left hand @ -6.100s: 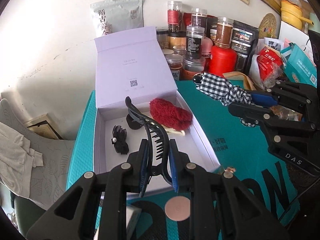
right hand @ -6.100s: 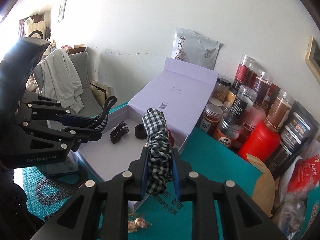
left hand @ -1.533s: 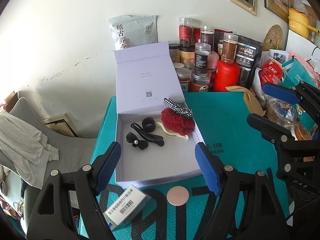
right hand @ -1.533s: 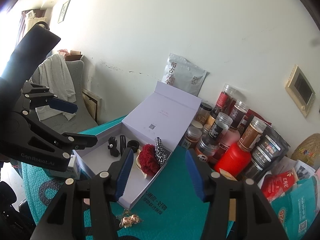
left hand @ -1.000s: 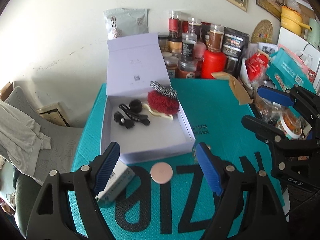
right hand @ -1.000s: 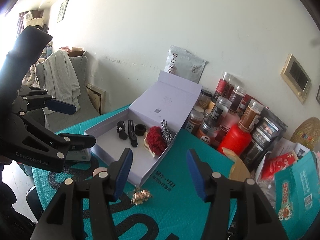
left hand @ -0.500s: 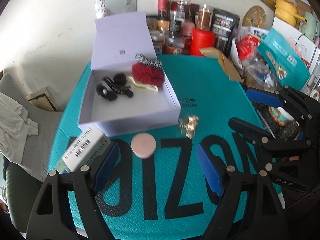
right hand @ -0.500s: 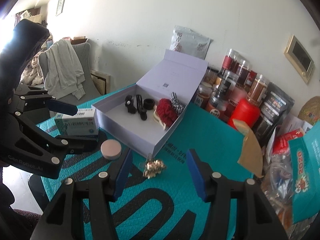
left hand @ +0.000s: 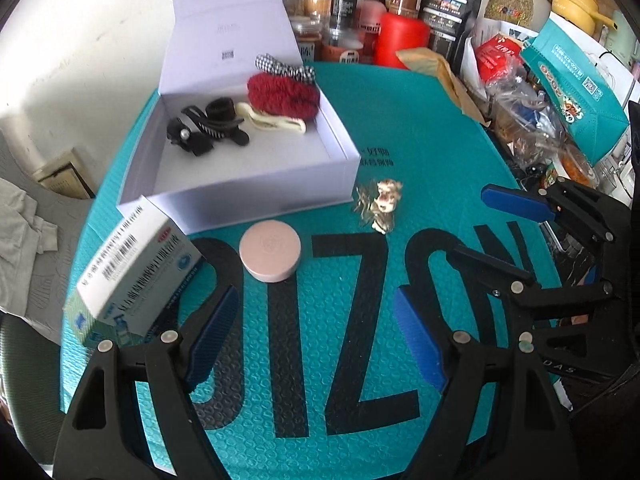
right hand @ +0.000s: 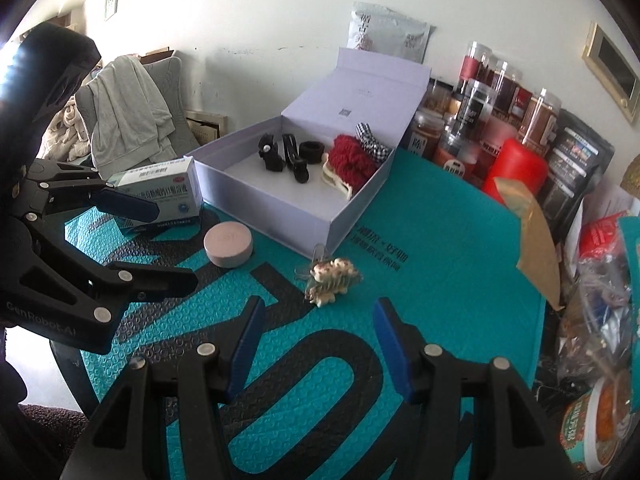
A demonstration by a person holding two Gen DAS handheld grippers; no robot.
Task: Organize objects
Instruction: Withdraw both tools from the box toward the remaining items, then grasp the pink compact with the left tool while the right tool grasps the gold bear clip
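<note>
An open lilac box (left hand: 256, 184) (right hand: 280, 204) stands on the teal mat, its lid up at the back. Inside lie black hair clips (left hand: 200, 128), a black hair tie (right hand: 310, 152), a red fluffy scrunchie (left hand: 282, 96) (right hand: 352, 158), a checked scrunchie (right hand: 372, 140) and a cream clip (left hand: 276, 122). In front of the box rest a round pink compact (left hand: 270, 250) (right hand: 228, 244), a gold beaded hair clip (left hand: 380, 204) (right hand: 330, 274) and a white-and-blue carton (left hand: 136, 268) (right hand: 162, 192). My left gripper (left hand: 316, 328) hangs open just short of the compact. My right gripper (right hand: 316, 338) is open just short of the gold clip.
Jars, a red bottle (left hand: 402, 42) and dark packets line the wall behind the box. Bags, a teal carton (left hand: 576, 88) and a brown envelope (right hand: 532, 236) crowd the right side. A grey chair with clothes (right hand: 128, 112) stands left of the table.
Both grippers have sunk toward the mat and tilted further down, staying open. The compact, gold clip and carton now loom larger and nearer. Earlier still, the black claw clip and checked scrunchie were set in the box.
</note>
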